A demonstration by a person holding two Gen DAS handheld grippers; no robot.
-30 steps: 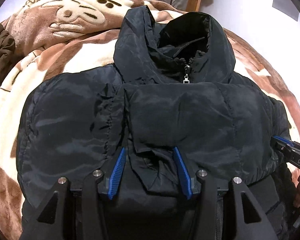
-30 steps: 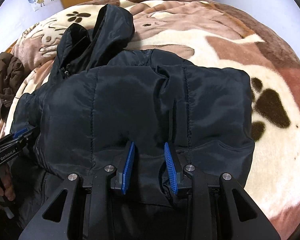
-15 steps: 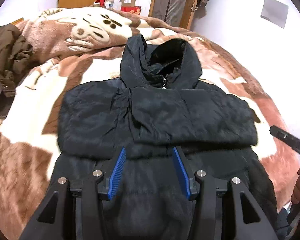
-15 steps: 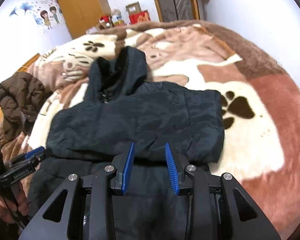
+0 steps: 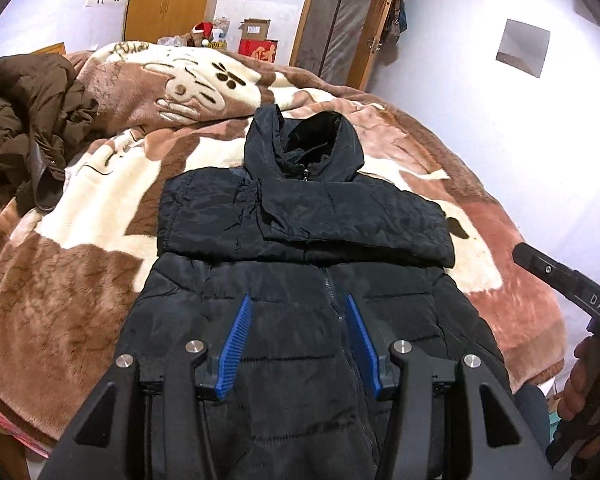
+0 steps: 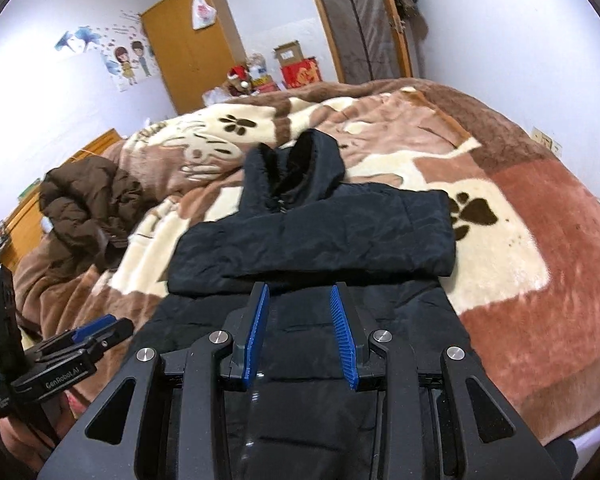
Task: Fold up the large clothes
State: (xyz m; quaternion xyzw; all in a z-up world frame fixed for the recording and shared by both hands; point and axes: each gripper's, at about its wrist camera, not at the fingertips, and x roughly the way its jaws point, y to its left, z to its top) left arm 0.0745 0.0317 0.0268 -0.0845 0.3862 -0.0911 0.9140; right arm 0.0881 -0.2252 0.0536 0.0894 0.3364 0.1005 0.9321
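A black hooded puffer jacket (image 5: 300, 216) lies front up on the bed, both sleeves folded across its chest, hood toward the far side. It also shows in the right wrist view (image 6: 320, 236). My left gripper (image 5: 298, 308) is open and empty, held above the jacket's lower body near the zipper. My right gripper (image 6: 298, 300) is open and empty above the same lower part. The right gripper shows at the right edge of the left wrist view (image 5: 556, 276); the left gripper shows at lower left of the right wrist view (image 6: 96, 332).
A brown and cream plush blanket (image 5: 80, 264) covers the bed. A brown puffer coat (image 5: 24, 120) is heaped at the left, also in the right wrist view (image 6: 88, 204). A wardrobe (image 6: 192, 40), boxes (image 5: 256, 40) and a door (image 5: 340, 20) stand beyond the bed.
Both grippers let go of the folded sleeves, opened wider and pulled back and up from the chest to above the jacket's lower body. The jacket now looks smaller and farther away.
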